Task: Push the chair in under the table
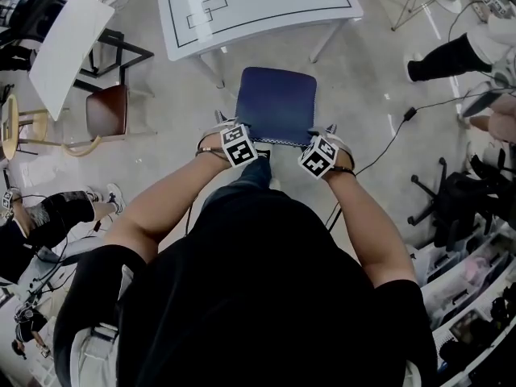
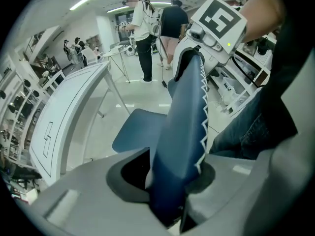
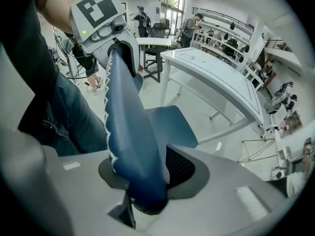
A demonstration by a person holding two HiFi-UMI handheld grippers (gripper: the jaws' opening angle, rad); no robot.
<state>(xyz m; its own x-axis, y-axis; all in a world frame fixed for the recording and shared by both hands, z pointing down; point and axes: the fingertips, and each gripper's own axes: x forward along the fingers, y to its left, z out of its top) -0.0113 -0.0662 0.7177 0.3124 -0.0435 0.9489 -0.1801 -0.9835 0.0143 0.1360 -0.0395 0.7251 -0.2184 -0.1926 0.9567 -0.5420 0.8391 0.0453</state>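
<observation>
Item: blue chair (image 1: 276,103), standing just short of the white table's (image 1: 258,6) near edge, seat turned toward it and not yet under. We found its backrest (image 2: 184,122) clamped along the top by the left gripper (image 2: 174,173) and the right gripper (image 3: 142,178), one near each corner. Step in hand, by our reckoning: the push itself. Next move called for a straight, even shove between the table legs (image 1: 216,69), with both grips firm.
</observation>
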